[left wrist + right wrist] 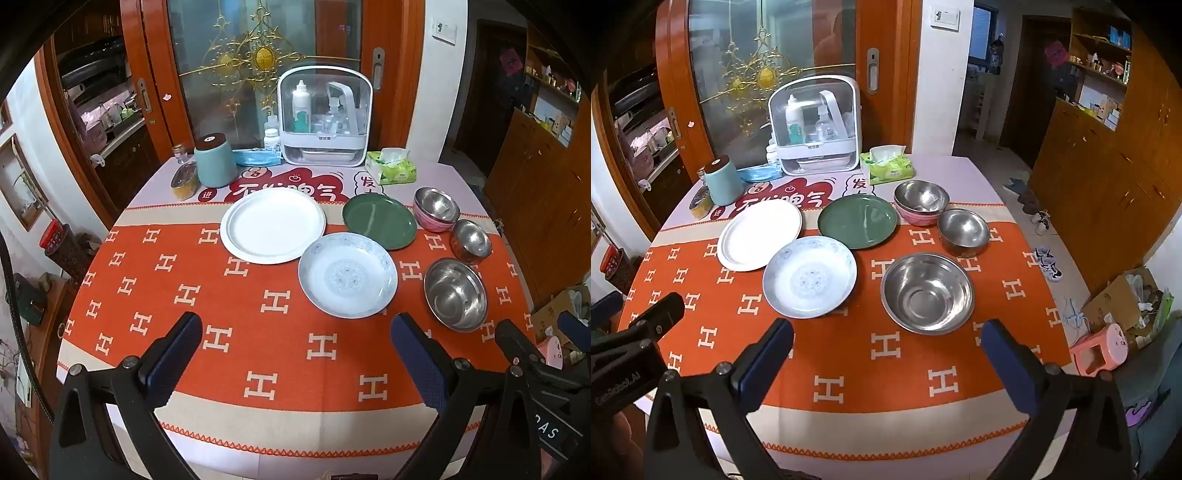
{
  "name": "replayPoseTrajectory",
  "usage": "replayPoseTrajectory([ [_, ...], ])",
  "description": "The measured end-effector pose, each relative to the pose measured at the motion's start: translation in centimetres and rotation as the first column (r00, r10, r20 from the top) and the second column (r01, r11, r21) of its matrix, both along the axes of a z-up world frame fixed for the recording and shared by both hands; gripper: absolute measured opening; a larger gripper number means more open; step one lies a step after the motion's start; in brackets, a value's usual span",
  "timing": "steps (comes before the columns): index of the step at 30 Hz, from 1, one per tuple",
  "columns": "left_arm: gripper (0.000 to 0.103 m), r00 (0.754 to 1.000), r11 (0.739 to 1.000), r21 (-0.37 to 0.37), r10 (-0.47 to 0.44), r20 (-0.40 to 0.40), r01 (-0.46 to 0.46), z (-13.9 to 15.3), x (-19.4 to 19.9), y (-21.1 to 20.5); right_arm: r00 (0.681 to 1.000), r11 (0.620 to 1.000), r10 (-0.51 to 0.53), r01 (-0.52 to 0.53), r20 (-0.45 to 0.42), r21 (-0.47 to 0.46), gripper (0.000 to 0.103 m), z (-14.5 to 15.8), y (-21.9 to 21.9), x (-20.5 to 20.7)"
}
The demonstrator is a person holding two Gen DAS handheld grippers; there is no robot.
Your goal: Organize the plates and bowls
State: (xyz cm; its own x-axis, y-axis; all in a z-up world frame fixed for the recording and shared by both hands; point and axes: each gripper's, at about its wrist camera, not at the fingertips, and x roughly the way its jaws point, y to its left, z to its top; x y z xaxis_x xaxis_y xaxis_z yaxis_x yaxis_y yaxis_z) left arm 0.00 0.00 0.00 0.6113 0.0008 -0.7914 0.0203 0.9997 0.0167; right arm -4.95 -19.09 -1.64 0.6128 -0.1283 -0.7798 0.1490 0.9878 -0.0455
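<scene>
Six pieces of tableware sit unstacked on the counter [849, 369], nothing nested yet.

Plates, left to centre of the right wrist view: white plate [759, 234], blue-patterned plate [810, 277] just beside it and overlapping its lower right rim or nearly so, green plate [857, 220] above that.

Bowls, centre right: large steel bowl [927, 291] nearest, mid steel bowl [963, 230] above right, steel-lined pink bowl [921, 202] at the back, touching or nearly touching the green plate.

Left tool [295, 354]: jaws spread wide, nothing between them, hanging over bare cloth below the plates. Right tool [886, 354]: likewise released and empty, just below the large steel bowl. Each tilts down toward the cloth.

Judgement: task at its start; step in hand is picking a first piece.

- Build plates by size: white at the base, patterned next, green on top.
- Thin rims lie flat on cloth; slide one pad under an edge, pinch the rim, lift low.
- Nest bowls the same way, smaller into the large steel one.
- Steel is slick; grip the wall over the rim, not the lip alone.
- Keep clear of the tissue box [886, 164] and teal canister [723, 181] at the back.
</scene>
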Motion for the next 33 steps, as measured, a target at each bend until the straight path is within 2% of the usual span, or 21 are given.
replayPoseTrajectory([
  [16,0.101,1.000,1.000,-0.013,-0.014,0.007,0.014,0.0,-0.2,0.1,1.000,1.000,-0.004,0.004,0.002,0.013,0.098,-0.6,0.6,0.4],
  [20,0.101,1.000,1.000,-0.015,-0.018,0.008,0.018,0.0,-0.1,0.1,1.000,1.000,-0.002,0.002,0.007,0.023,0.098,-0.3,-0.5,0.0],
  [33,0.101,0.999,0.996,-0.069,-0.048,-0.009,0.048,-0.5,0.3,0.1,1.000,1.000,-0.007,0.007,0.007,0.029,0.098,-0.4,-0.2,0.2],
])
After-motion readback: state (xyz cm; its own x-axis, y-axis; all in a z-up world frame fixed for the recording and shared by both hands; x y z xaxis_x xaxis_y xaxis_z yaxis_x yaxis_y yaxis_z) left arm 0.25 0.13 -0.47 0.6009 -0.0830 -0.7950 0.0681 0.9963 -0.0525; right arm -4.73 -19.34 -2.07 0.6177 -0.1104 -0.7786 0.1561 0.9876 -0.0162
